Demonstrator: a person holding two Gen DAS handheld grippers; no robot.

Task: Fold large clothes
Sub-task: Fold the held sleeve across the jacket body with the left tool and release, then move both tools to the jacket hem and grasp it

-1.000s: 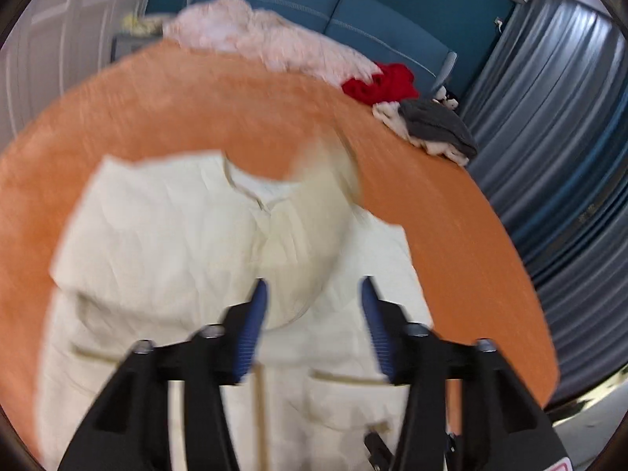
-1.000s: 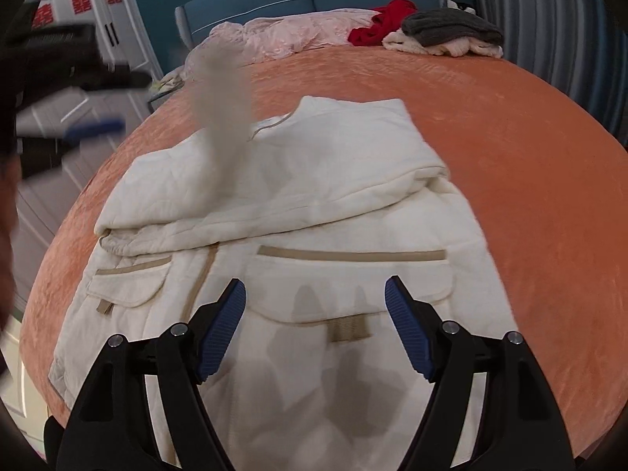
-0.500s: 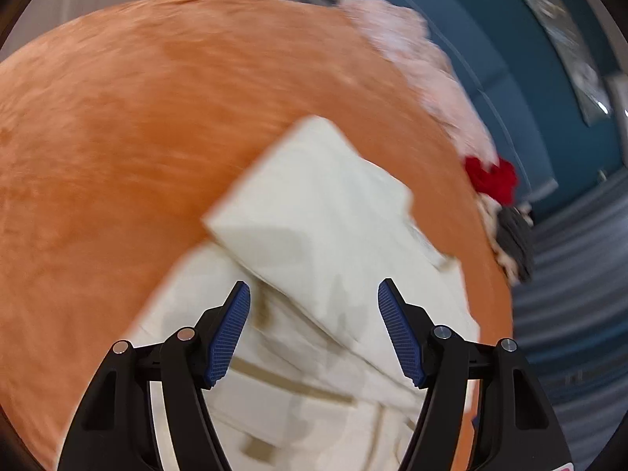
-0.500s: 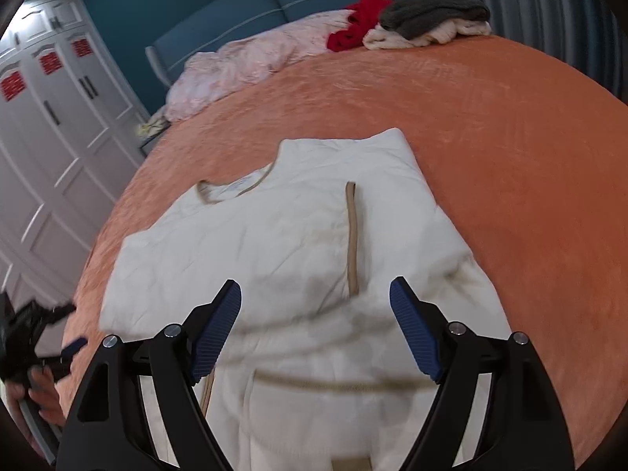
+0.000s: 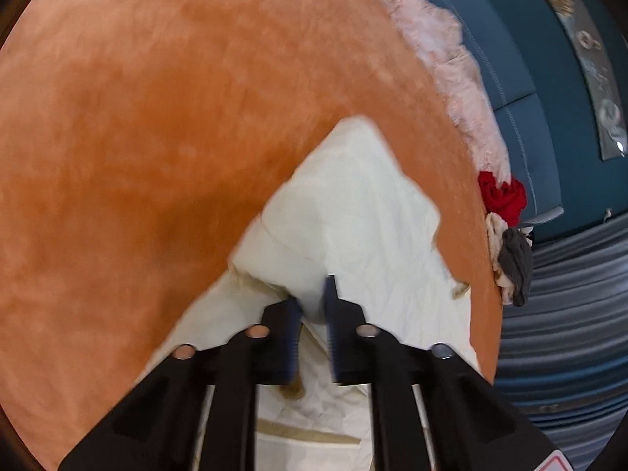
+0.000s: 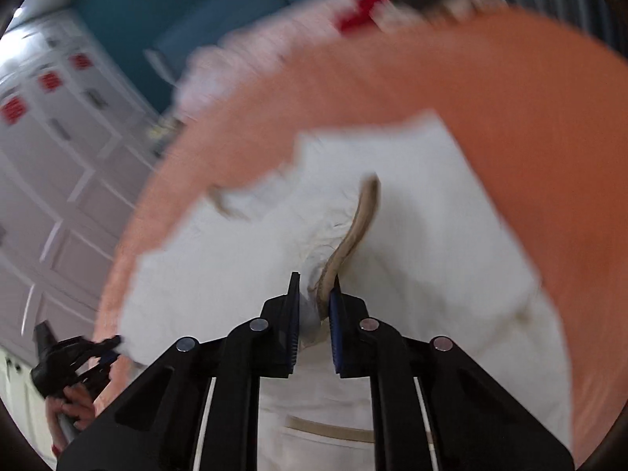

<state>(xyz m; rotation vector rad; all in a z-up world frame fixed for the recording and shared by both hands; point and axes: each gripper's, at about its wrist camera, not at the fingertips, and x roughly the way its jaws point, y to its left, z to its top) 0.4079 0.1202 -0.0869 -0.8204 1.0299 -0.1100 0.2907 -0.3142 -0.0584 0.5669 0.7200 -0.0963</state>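
A cream jacket (image 5: 353, 212) with tan trim lies spread on the orange bed cover (image 5: 137, 137), its sleeves folded across the body. My left gripper (image 5: 312, 302) is shut on a fold of the jacket at its left side edge. In the right wrist view the jacket (image 6: 431, 216) fills the middle. My right gripper (image 6: 314, 294) is shut on the tan-trimmed sleeve cuff (image 6: 353, 235) over the jacket's middle. The left gripper also shows in the right wrist view (image 6: 106, 349), at the jacket's left edge, held by a hand.
A pink blanket (image 5: 451, 70), a red garment (image 5: 502, 196) and a grey-and-cream pile (image 5: 514, 263) lie at the far end of the bed by the blue headboard (image 5: 530, 98). White wardrobe doors (image 6: 59, 157) stand on the left. Grey curtains (image 5: 569, 314) hang on the right.
Both grippers were open above the jacket; now both have dropped onto it and shut, the left on the side fold, the right on the trimmed cuff.
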